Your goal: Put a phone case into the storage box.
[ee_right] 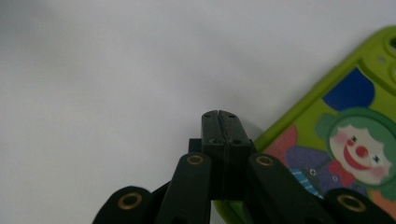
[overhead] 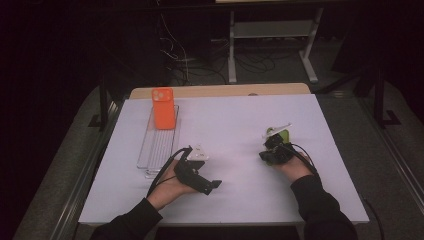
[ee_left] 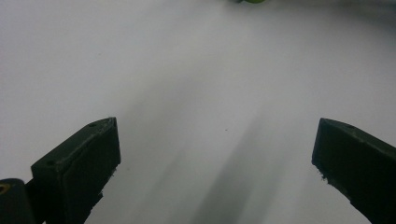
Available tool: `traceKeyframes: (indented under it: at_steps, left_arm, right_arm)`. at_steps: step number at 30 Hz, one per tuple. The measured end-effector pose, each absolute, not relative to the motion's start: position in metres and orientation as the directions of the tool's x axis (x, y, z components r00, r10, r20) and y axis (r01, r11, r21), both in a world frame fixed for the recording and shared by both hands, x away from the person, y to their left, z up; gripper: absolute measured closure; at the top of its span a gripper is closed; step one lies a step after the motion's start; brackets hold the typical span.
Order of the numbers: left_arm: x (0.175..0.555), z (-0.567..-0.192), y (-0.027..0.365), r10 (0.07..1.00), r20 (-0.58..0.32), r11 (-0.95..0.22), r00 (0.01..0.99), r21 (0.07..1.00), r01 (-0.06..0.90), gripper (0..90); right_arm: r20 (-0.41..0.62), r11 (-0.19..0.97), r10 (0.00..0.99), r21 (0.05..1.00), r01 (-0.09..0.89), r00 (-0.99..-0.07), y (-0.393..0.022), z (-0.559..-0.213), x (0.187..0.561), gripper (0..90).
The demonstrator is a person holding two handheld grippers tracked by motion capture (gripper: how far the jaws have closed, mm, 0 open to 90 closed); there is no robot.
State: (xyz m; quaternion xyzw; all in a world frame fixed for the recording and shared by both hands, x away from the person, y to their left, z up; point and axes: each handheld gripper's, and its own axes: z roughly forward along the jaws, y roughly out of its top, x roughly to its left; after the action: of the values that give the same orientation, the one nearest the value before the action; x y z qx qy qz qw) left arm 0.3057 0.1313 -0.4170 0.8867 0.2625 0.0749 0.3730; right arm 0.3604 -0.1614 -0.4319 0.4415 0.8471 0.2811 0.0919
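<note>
Green phone case (ee_right: 345, 149) with a clown print, lying flat on the white counter (overhead: 235, 125) toward its right side, just beside the tip of the right gripper (ee_right: 219, 114). Right jaws pressed fully together with nothing between them, tip down at the case's edge and touching or nearly touching it, too close to tell which. Left gripper (ee_left: 215, 154) parked lower left of centre, jaws wide apart over bare counter, holding nothing. Orange phone case (overhead: 163, 108) resting on the far end of a clear tray (overhead: 156, 150) at the left, well apart from both hands. Judged step: working at the green case's rim with closed jaws, likely to nudge or lift it rather than grip it. Next move probably calls for sliding the tip under or against the edge gently, or parting the jaws to straddle the rim, without pushing the case away.
</note>
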Motion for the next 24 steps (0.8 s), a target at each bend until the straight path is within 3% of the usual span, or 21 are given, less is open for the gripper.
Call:
traceKeyframes:
  at_steps: [13,19,24]
  left_arm:
    - [0.305,-0.418,0.131,0.524,-0.068,-0.584,0.849,0.697,0.417,0.5]
    - [0.306,-0.418,0.130,0.522,-0.069,-0.587,0.850,0.694,0.416,0.5]
    - [0.306,-0.418,0.130,0.517,-0.067,-0.588,0.854,0.696,0.411,0.6]
  right_arm:
    - [0.035,0.467,0.822,0.528,0.709,-0.568,-0.197,-0.431,0.351,88.6]
    - [0.057,0.450,0.824,0.540,0.711,-0.564,-0.209,-0.431,0.351,88.4]
    - [0.143,0.405,0.793,0.601,0.689,-0.592,-0.208,-0.419,0.343,72.1]
